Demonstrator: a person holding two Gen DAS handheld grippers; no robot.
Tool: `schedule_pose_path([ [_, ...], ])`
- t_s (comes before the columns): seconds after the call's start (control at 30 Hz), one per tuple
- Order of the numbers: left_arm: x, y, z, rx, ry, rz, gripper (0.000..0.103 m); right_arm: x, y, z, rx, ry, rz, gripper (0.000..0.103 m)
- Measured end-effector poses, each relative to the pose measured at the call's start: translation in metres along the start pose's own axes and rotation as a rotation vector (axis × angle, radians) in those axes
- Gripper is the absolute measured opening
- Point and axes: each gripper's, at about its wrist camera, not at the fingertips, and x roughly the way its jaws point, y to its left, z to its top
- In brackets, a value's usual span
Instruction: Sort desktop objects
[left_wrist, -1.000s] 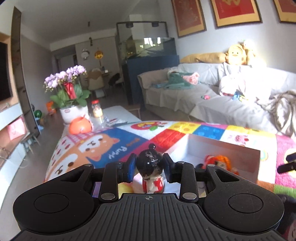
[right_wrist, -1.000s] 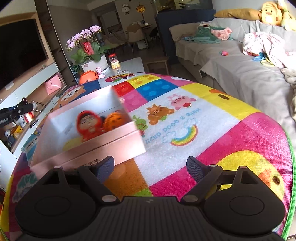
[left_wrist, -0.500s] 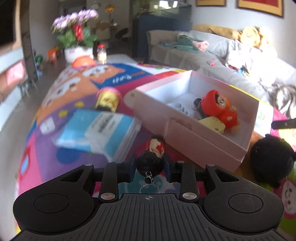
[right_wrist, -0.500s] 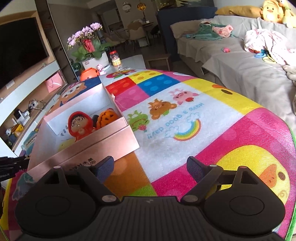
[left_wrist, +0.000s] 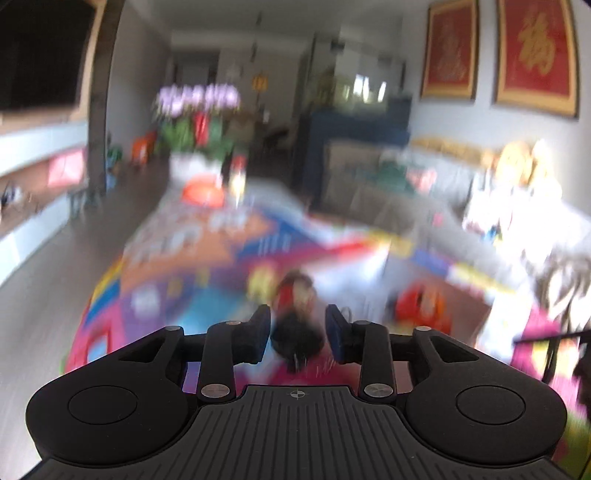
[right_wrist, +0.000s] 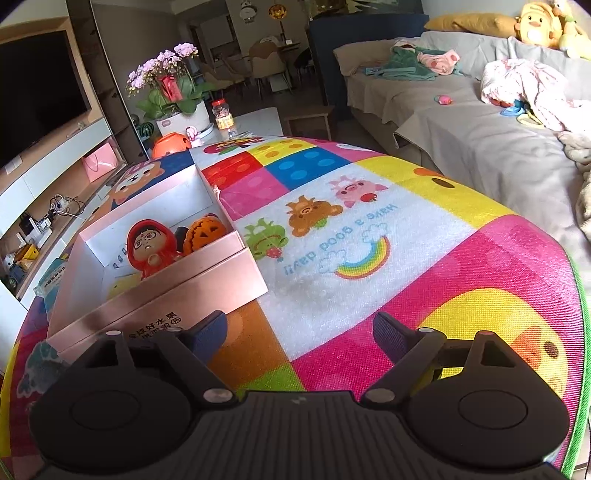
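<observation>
1. Doll (left_wrist: 297, 341): a small figurine with a round, glossy black head and a red-and-white body, probably hard plastic. It hangs in the air over the bench, head toward the camera and body pointing away.
2. Left gripper (left_wrist: 298, 326): the jaws are closed on the doll's head, one pad at each side. The view is heavily smeared, so I cannot judge how firm the contact is. The round head is the widest part and gives the flat pads two opposing faces, which likely explains gripping there.
3. Box (right_wrist: 166, 295): shallow, open-topped pink cardboard with a white lining and printed characters on its near wall. It sits at the left edge of the bench, just ahead of the right gripper's left finger.
4. Box contents: a red hooded figure (right_wrist: 147, 247) leans beside an orange pumpkin toy (right_wrist: 204, 234), with something yellow low in the near corner. All look like smooth moulded pieces.
5. Judgement: small toys are being gathered into the box, and the doll is next. In the left wrist view a red-orange smear just right of the doll is probably those contents, so the box is near.
6. Right gripper (right_wrist: 299, 325): the jaws stand wide apart with nothing between them, over the mat (right_wrist: 369, 221), a woven-textured, brightly printed cover. It seems parked clear of the drop.
</observation>
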Motion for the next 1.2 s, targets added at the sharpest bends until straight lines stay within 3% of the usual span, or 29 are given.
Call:
schedule_pose_path([
  [0.13,0.008,0.008,-0.028,-0.043,0.105,0.010,0.039,0.007,0.007,-0.001,-0.010,0.017,0.006,0.087],
  [0.27,0.013,-0.003,-0.047,-0.004,0.178,-0.048,0.056,0.004,0.014,0.001,-0.032,0.003,0.020,0.087],
  [0.33,0.014,-0.013,-0.052,0.035,0.187,-0.057,0.060,0.002,0.018,0.006,-0.054,-0.009,0.027,0.087],
  [0.47,0.018,-0.042,-0.057,0.065,0.191,-0.133,0.078,0.000,0.030,0.019,-0.170,-0.061,0.026,0.087],
  [0.6,0.026,-0.086,-0.057,0.207,0.154,-0.169,0.086,0.012,0.032,0.039,-0.178,-0.107,0.038,0.087],
  [0.63,0.028,-0.094,-0.056,0.242,0.141,-0.152,0.086,0.017,0.032,0.044,-0.168,-0.113,0.049,0.085],
  [0.7,0.035,-0.106,-0.052,0.302,0.119,-0.091,0.086,0.028,0.035,0.051,-0.168,-0.114,0.056,0.069],
  [0.77,0.042,-0.108,-0.048,0.324,0.111,-0.034,0.086,0.039,0.040,0.054,-0.193,-0.100,0.058,0.062],
  [0.9,0.049,-0.097,-0.039,0.308,0.120,0.011,0.092,0.050,0.042,0.049,-0.214,-0.086,0.030,0.062],
  [1.07,0.058,-0.080,-0.028,0.284,0.091,0.103,0.092,0.046,0.037,0.043,-0.177,-0.063,0.071,0.062],
  [1.2,0.062,-0.068,-0.016,0.222,0.080,0.131,0.089,0.055,0.043,0.038,-0.197,-0.046,0.040,0.057],
])
